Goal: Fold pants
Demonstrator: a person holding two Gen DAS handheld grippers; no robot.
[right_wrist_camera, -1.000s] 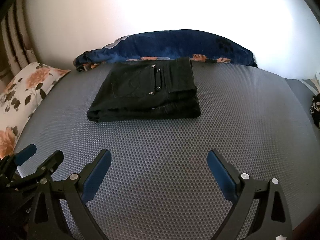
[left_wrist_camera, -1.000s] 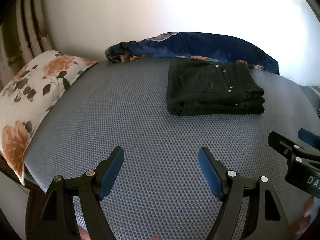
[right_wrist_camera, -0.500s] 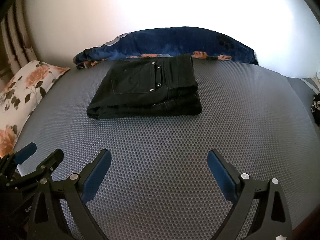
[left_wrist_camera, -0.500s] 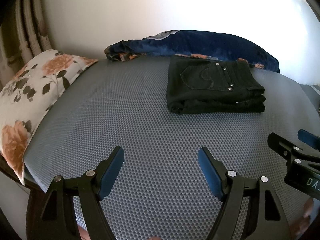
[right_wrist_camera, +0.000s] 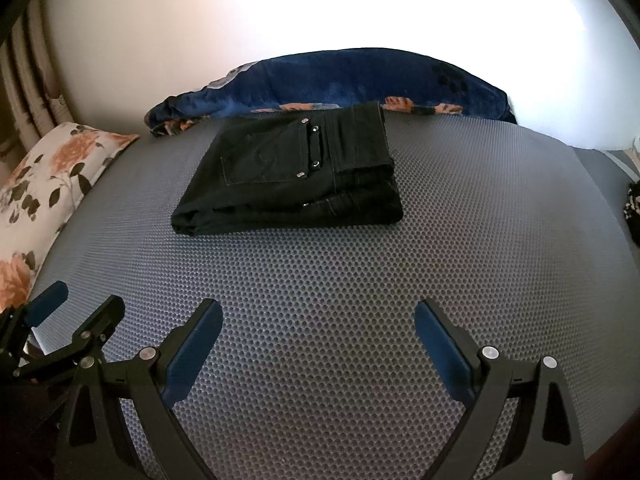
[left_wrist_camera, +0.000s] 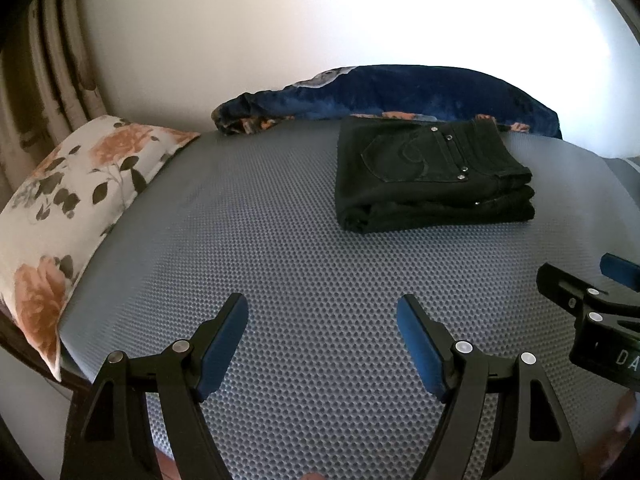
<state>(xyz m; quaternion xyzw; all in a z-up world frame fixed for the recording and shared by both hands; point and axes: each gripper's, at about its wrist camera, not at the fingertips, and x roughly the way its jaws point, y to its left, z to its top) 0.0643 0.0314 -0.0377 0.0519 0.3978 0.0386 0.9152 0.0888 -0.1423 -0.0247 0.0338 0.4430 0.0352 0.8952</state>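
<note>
The black pants (left_wrist_camera: 432,176) lie folded in a neat, thick pile on the gray bumpy mattress (left_wrist_camera: 280,272). In the left wrist view they sit in the upper right of the frame. In the right wrist view the pants (right_wrist_camera: 292,180) sit in the upper middle. A back pocket with small shiny buttons faces up. The layers look lined up, so the folding looks done.

What has changed in the last second is small. The pants sit a little lower and look a little bigger in both views than they did a second ago. So both cameras have tipped or moved a tiny bit. The pile itself has kept its shape, and nothing has touched it.

The left gripper (left_wrist_camera: 322,320) is at the bottom of its view, over bare mattress, well apart from the pants. Its blue fingers are wide apart and hold nothing. The right gripper (right_wrist_camera: 318,326) is the same: fingers spread wide, holding nothing, well apart from the pile. Each gripper peeks into the other's view at the side.

Behind the pants, a dark blue blanket (left_wrist_camera: 400,88) is bunched along the white wall. A flowered pillow (left_wrist_camera: 68,192) lies at the left edge.
</note>
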